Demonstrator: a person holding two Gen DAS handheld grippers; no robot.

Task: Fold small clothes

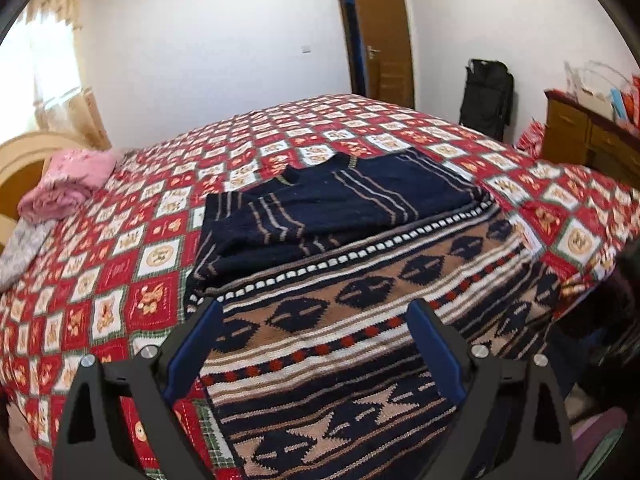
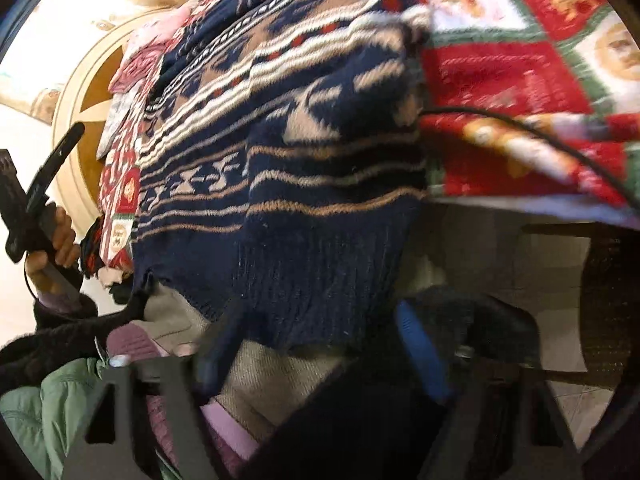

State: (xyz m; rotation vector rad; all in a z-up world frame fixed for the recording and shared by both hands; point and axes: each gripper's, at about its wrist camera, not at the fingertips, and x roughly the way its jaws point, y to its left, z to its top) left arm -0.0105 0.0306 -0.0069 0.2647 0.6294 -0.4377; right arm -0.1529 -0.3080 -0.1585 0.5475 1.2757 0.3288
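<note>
Patterned knit sweater (image 1: pixel 352 344) in navy, tan and white with red dots, spread flat on the near part of a bed under a red-and-white checked quilt (image 1: pixel 132 264); a dark navy striped knit garment (image 1: pixel 332 208), folded, lying on the sweater's far end. Left gripper (image 1: pixel 316 344), black with blue finger pads (image 1: pixel 188 356), poised just above the sweater, pads wide apart with nothing between them. Pink bundled cloth (image 1: pixel 68 184) near the curved wooden headboard (image 1: pixel 24 160); brown wooden door (image 1: pixel 380 36) ajar in the white far wall. From the right wrist, blurred: same sweater (image 2: pixel 304 184), its ribbed navy hem hanging over the bed's edge, quilt (image 2: pixel 520 72) beside it. Right gripper (image 2: pixel 316 356) at that hem, pads spread; contact with the fabric impossible to tell. Left gripper (image 2: pixel 44 192) at far left, gripped by a bare hand (image 2: pixel 56 248).
</note>
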